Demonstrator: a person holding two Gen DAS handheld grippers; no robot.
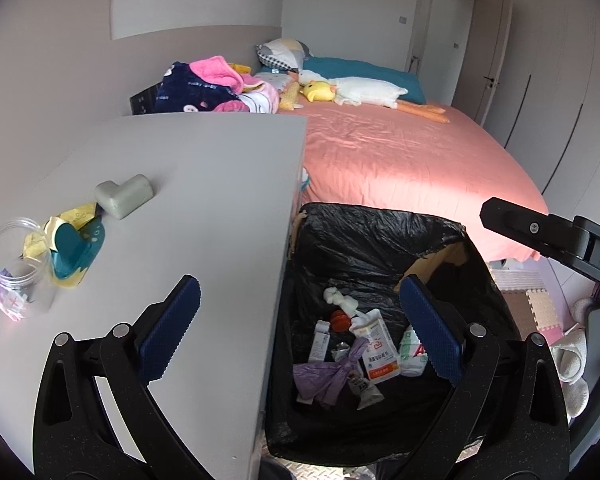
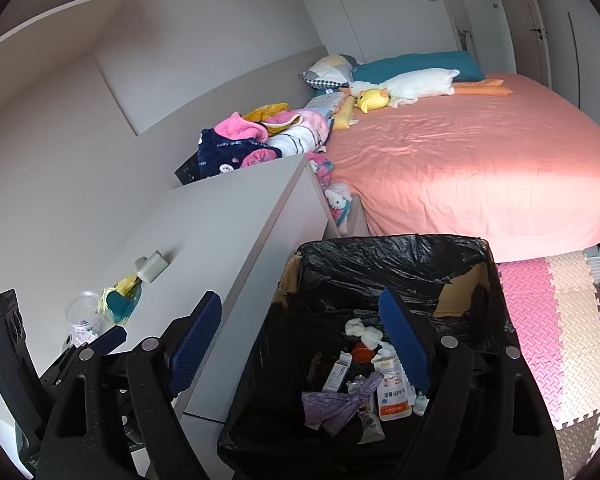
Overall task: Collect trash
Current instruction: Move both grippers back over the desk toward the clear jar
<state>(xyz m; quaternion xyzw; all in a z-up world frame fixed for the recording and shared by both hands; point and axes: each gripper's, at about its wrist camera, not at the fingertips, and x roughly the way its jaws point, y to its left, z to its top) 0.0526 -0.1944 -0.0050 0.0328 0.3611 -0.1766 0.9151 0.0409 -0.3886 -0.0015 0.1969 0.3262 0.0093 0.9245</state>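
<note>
A bin lined with a black bag (image 1: 380,236) (image 2: 392,256) stands beside a grey table (image 1: 204,184) (image 2: 228,216). In it lie a purple bag (image 1: 324,376) (image 2: 332,404), a white pouch (image 1: 376,356) (image 2: 392,396), an orange cap (image 1: 340,320) and crumpled tissue (image 1: 340,298). My left gripper (image 1: 300,332) is open and empty, over the table edge and bin. My right gripper (image 2: 300,336) is open and empty above the bin. On the table lie a clear plastic cup (image 1: 16,264) (image 2: 84,316), yellow wrappers with a teal piece (image 1: 76,240) (image 2: 122,296) and a grey L-shaped foam piece (image 1: 124,194) (image 2: 152,266).
A bed with a pink sheet (image 1: 400,160) (image 2: 480,160) lies behind the bin, with plush toys and piled clothes (image 1: 216,86) at its head. Foam floor mats (image 2: 552,340) lie to the right. Wardrobe doors (image 1: 548,100) line the far right.
</note>
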